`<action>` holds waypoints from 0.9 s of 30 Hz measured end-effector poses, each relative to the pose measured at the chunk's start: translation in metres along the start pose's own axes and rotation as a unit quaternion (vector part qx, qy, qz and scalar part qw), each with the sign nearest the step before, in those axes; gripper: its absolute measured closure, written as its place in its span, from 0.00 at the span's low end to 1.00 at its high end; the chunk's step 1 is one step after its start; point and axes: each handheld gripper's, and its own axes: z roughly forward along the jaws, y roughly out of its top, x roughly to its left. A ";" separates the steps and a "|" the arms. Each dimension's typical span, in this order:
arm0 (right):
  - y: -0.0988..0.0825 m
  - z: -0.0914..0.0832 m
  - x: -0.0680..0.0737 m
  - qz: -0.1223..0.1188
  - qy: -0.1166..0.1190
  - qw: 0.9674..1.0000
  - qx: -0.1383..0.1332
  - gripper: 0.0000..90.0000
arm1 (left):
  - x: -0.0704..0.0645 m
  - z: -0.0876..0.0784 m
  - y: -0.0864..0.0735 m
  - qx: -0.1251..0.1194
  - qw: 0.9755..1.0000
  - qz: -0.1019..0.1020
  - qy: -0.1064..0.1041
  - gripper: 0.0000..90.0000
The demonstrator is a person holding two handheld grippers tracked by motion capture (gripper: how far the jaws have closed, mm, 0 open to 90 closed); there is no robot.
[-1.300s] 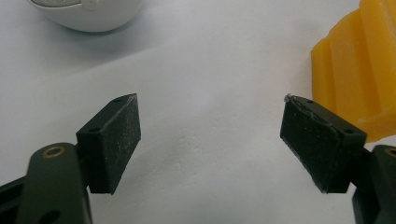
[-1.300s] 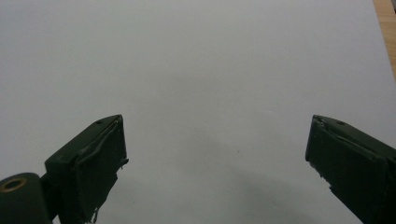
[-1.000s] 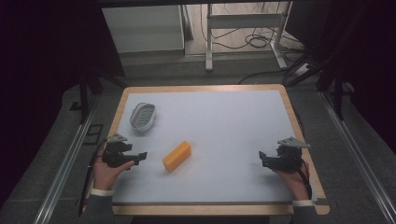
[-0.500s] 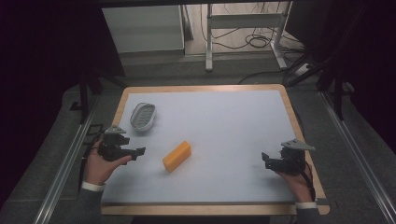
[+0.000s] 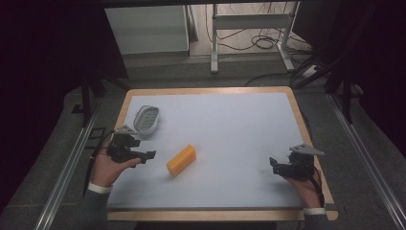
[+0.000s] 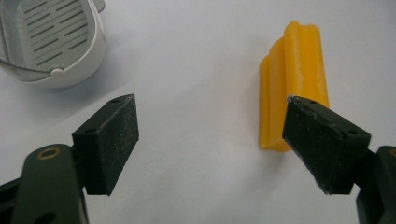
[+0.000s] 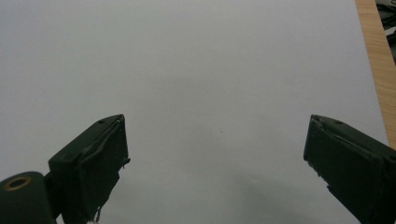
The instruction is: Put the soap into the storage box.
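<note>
- Yellow block [image 5: 181,159] is lying flat on the white table sheet [image 5: 230,134], left of centre, long axis running diagonally, nothing touching it
- Left gripper [image 5: 143,155] is sitting just left of the block; compared with a second ago it has moved farther from the person and turned its jaws toward the block
- In the left gripper view the jaws are standing wide apart with nothing between them; the block [image 6: 294,84] is showing ahead and toward the right-hand jaw, whose tip is overlapping the block's near end in the picture, contact not confirmed
- White slotted dish [image 5: 146,119] is resting near the table's far left corner, just beyond the left gripper and apart from the block; its rim is also showing in the left gripper view [image 6: 51,42]
- Right gripper [image 5: 274,164] is waiting near the right edge of the table, well apart from the block, little changed in place over the last second; its jaws are spread wide over bare sheet, gripping nothing
- Judgement: the left hand's shift reads as the approach phase of a pick on the block; the grasp is not yet made, and the gripper probably needs to slide toward its right-hand jaw so the block sits centred between the pads before closing
</note>
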 end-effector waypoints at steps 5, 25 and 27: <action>-0.001 0.000 -0.001 0.000 -0.001 1.000 0.000 0.07 | -0.007 0.004 0.007 -0.005 1.000 0.011 -0.011 0.21; -0.002 0.001 -0.001 -0.003 -0.003 1.000 0.003 0.07 | -0.045 0.032 0.038 0.020 0.998 0.056 -0.015 0.22; -0.002 0.000 -0.001 -0.004 -0.002 1.000 0.001 0.07 | -0.047 0.036 0.040 0.024 0.998 0.059 -0.018 0.22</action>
